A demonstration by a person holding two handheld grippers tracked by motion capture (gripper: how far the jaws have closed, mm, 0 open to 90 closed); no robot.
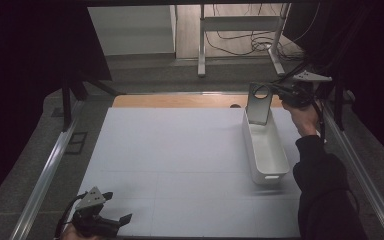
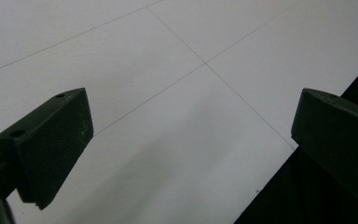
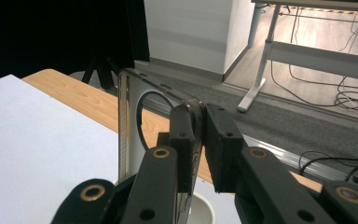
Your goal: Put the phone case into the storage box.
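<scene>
Seemingly metal plate (image 3: 130, 121) upright, top edge pinched between closed right gripper (image 3: 200, 140) jaws, over white bin (image 1: 266, 150).

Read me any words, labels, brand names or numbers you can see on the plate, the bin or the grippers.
None readable.
The clear plate with a round hole, clamped in the right hand-held gripper, is bare.
The white bin shows no label.
The left hand-held gripper carries no marking.
The white table sheet has only thin lines.
</scene>
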